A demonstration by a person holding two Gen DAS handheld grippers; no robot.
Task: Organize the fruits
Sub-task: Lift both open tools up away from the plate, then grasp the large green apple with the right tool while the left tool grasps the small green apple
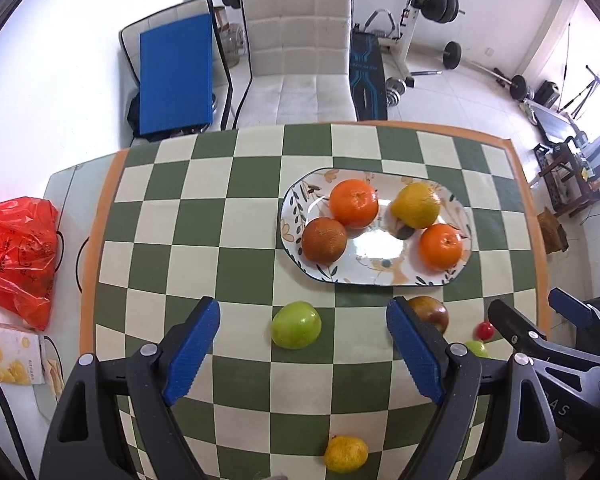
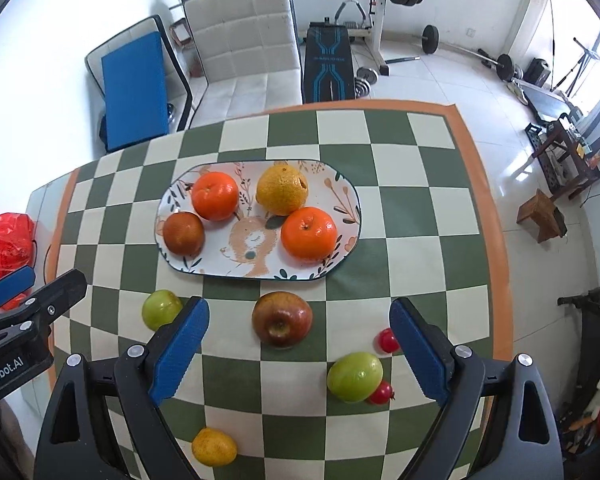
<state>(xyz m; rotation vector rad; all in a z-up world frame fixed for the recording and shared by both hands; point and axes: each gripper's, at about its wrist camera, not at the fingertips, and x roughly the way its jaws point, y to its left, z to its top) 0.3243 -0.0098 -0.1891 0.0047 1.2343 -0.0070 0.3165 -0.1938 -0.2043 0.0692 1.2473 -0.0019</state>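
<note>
Green and loose on the checked cloth, the apple lies between the wide-open fingers of the left gripper; rightward, the right gripper, likewise spread and empty, frames the red apple. Four citrus already fill the plate; next, probably lowering and closing on an apple.

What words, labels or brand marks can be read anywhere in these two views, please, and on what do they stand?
"enRobot.AI", cut off at the frame edge: left hand-held gripper, on its body.
"AS", partial letters: right hand-held gripper, on its body.
Snack box: print too small to read.
Red plastic bag: dark print, unreadable.
</note>
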